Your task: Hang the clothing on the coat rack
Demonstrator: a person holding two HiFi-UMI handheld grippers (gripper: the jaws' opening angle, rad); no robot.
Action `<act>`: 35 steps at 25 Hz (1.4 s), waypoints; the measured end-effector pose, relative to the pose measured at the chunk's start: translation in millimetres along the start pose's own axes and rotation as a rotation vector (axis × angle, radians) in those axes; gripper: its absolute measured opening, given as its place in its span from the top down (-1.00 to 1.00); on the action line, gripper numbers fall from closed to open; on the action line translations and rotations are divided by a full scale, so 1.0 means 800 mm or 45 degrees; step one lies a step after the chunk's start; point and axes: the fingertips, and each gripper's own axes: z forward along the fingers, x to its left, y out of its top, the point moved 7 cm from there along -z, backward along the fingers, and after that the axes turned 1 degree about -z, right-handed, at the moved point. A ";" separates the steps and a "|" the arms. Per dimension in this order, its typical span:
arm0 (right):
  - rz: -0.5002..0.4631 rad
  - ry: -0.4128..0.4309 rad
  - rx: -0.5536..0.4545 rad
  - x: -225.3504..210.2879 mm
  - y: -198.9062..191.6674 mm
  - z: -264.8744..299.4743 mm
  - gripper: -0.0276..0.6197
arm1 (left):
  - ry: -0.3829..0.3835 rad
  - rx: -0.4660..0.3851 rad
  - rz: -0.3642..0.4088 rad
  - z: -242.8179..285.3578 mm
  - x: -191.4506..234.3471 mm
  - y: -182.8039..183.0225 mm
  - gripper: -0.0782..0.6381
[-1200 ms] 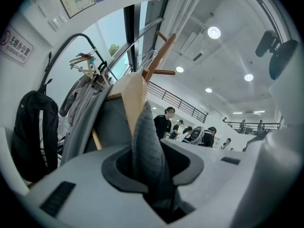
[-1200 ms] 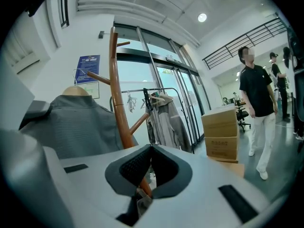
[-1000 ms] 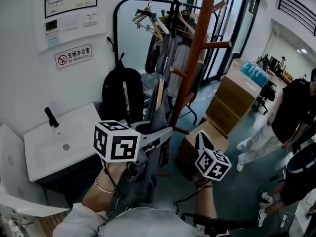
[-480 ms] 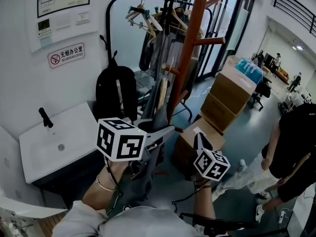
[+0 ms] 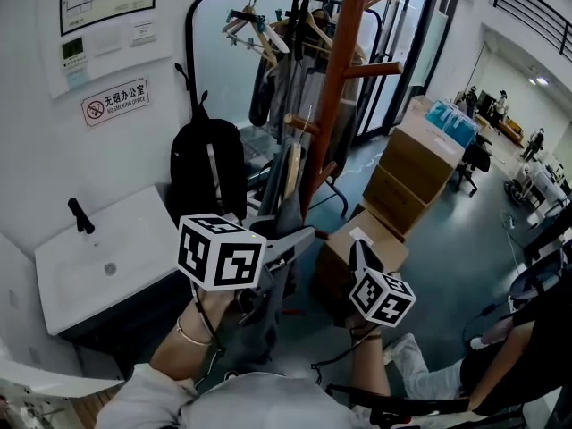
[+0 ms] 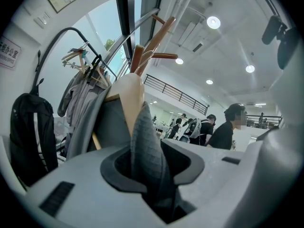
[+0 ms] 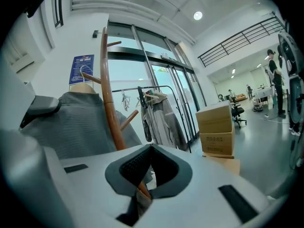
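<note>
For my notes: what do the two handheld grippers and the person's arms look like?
The left gripper and right gripper have pale grey bodies with dark grey padded jaws. Each carries a white cube printed with black square markers. A black cable trails from each. The left wrist wears a thin bracelet; the top is light grey.

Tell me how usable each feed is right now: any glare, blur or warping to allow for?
Head view: evenly lit and sharp, though the coat rack leans from wide-angle bend. Left gripper view: heavy fisheye with black corners, ceiling lights flaring, the grey garment in the jaws close and soft. Right gripper view: same fisheye, bright glass doors backlighting the coat rack.
</note>
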 end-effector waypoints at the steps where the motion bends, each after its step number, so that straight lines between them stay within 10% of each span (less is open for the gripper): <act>1: 0.003 -0.002 0.001 -0.002 0.000 0.000 0.84 | 0.001 0.002 -0.004 0.002 0.001 -0.001 0.43; 35: 0.028 -0.053 0.041 -0.035 -0.007 -0.003 0.84 | 0.037 0.031 -0.131 0.045 0.028 -0.025 0.43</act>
